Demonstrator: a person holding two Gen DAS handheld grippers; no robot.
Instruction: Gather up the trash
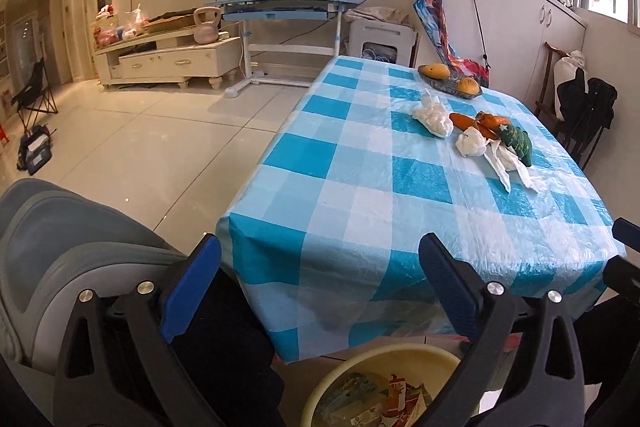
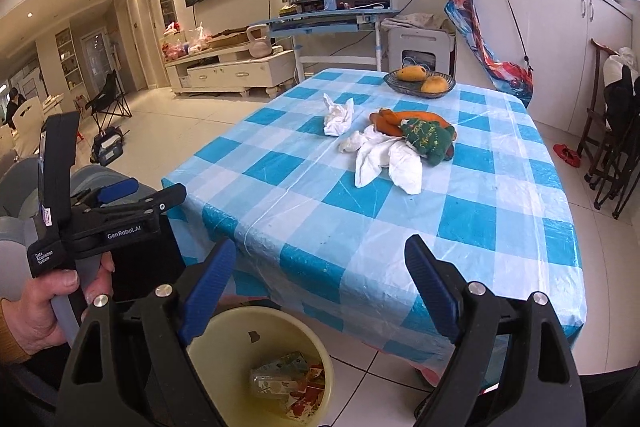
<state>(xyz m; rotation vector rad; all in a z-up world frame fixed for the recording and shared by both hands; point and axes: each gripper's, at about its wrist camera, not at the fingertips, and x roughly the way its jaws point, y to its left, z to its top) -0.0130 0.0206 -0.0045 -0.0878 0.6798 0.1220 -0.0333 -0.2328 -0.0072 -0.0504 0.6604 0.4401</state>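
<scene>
Crumpled white tissues lie on the blue-checked table (image 1: 360,195): one wad (image 1: 433,115) at the far left, a smaller wad (image 1: 471,143) and a flattened one (image 1: 506,163) beside a green and orange plush toy (image 1: 516,141). In the right wrist view they show as a far wad (image 2: 338,117) and a spread tissue (image 2: 390,159). A yellow bin (image 2: 320,359) with wrappers stands on the floor below the near table edge. My left gripper (image 1: 320,267) and right gripper (image 2: 320,267) are both open and empty, held before the table's near edge.
A basket of fruit (image 2: 419,83) sits at the table's far end. A grey padded chair (image 1: 60,247) is at my left. Dark chairs (image 2: 612,147) stand to the right, cabinets behind. The left gripper's body (image 2: 108,223) shows in the right wrist view.
</scene>
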